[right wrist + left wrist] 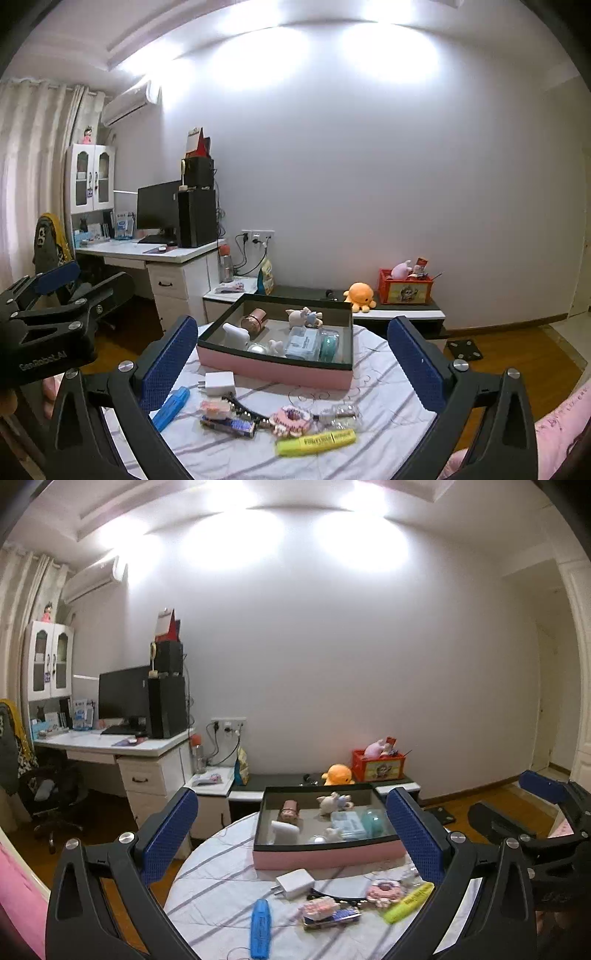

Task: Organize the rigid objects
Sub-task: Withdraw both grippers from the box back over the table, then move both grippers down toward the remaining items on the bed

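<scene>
Right wrist view: right tool (291, 365) is spread wide, empty, above the counter (388, 402). The yellow highlighter (317, 441) lies crosswise, nearer than the pink box (273, 369); left tool (291, 845) is released too.

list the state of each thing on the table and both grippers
left gripper: open, holding nothing
right gripper: open, holding nothing
pink box: lid off, partly filled
white charger: flat on the cloth, outside the box
blue highlighter: capped, lying on the table
yellow highlighter: capped, lying on the table
pink hair clip: on the table, outside the box
</scene>
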